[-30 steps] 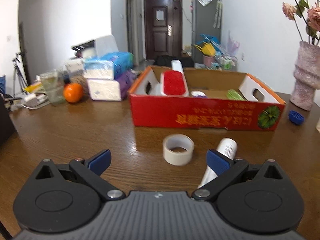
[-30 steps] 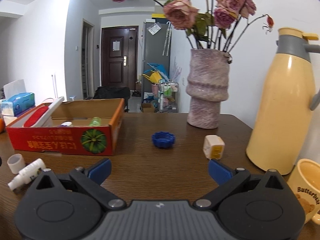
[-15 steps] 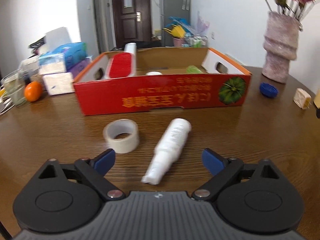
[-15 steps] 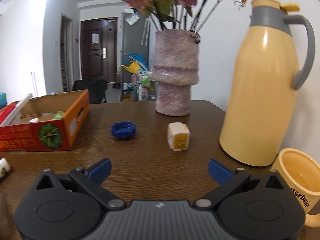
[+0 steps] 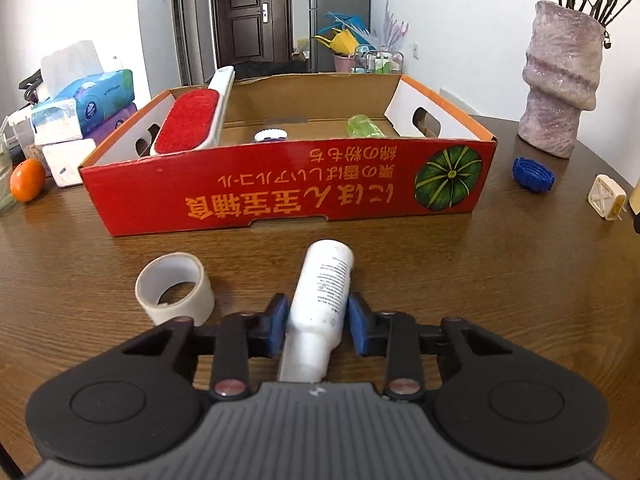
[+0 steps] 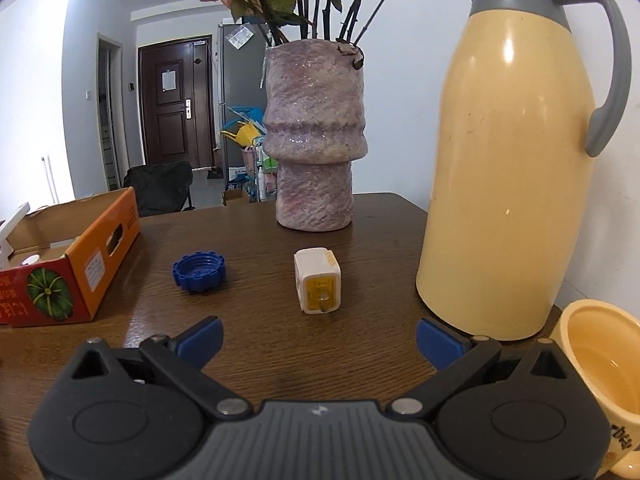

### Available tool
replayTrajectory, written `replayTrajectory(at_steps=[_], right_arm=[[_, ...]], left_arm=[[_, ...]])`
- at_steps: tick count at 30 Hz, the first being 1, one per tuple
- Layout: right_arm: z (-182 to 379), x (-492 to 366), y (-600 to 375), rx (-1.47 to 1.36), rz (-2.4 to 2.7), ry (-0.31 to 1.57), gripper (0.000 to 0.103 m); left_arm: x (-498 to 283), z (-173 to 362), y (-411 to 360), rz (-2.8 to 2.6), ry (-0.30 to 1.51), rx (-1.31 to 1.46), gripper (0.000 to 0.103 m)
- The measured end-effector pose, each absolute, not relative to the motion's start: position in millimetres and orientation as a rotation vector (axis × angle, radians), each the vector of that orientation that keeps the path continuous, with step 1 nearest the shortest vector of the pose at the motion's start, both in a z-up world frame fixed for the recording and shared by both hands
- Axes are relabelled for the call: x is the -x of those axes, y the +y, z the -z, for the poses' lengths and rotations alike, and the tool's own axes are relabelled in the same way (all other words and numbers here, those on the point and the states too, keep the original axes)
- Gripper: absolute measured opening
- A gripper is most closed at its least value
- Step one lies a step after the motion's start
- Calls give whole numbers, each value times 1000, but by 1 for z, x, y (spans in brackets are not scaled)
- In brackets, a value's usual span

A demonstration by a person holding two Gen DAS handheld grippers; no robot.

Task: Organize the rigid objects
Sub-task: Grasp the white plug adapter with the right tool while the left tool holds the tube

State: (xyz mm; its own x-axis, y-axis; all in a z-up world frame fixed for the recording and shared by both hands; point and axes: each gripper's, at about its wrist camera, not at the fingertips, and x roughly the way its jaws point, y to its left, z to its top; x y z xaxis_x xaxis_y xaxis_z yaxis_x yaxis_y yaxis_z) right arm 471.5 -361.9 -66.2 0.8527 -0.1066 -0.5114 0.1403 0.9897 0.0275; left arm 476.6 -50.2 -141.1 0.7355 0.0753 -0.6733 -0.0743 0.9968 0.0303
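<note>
A white bottle [image 5: 324, 284] lies on the wooden table, its base toward the red cardboard box [image 5: 288, 196]. My left gripper [image 5: 317, 330] is closing on it, and both blue pads press its sides near the neck. A roll of tape [image 5: 174, 288] sits just left of the bottle. In the right wrist view my right gripper [image 6: 319, 338] stands open above the table, with a white and yellow plug adapter [image 6: 318, 286] a little ahead of it and nothing between its fingers. A blue cap [image 6: 199, 272] lies left of the adapter.
The box holds a red lint brush [image 5: 186, 120], a white lid and a green item. A purple vase [image 6: 314, 136], a yellow thermos [image 6: 508, 160] and a yellow mug [image 6: 600, 368] stand on the right. Tissue packs [image 5: 86, 100] and an orange [image 5: 27, 180] sit at the left.
My left gripper moved right and forward over the bottle and its jaws came together on it. The right gripper swung right and nearer to the adapter, staying open.
</note>
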Motion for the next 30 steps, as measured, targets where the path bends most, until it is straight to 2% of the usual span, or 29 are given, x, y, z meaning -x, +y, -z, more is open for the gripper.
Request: replayTrajectory(at_steps=[5,6,11,27,30], right_arm=[[69,-483,-363,-67,132,534,102],[69,-485,-364,-67,134,534,102],[72,-502,-365,-67,156,531,98],[82,-558,-369,-73,178,560,80],[84,-566,-371,-65,179,575,70]], left_arm=[[-481,140,-53,-72,734,9,32],[-481,139,-53,-70,726,10,28],[-483,135,-57,-57,707,11,28],[-482,128,-59,-30,681,31,28],[-483,127,-57,-34,681,39,28]])
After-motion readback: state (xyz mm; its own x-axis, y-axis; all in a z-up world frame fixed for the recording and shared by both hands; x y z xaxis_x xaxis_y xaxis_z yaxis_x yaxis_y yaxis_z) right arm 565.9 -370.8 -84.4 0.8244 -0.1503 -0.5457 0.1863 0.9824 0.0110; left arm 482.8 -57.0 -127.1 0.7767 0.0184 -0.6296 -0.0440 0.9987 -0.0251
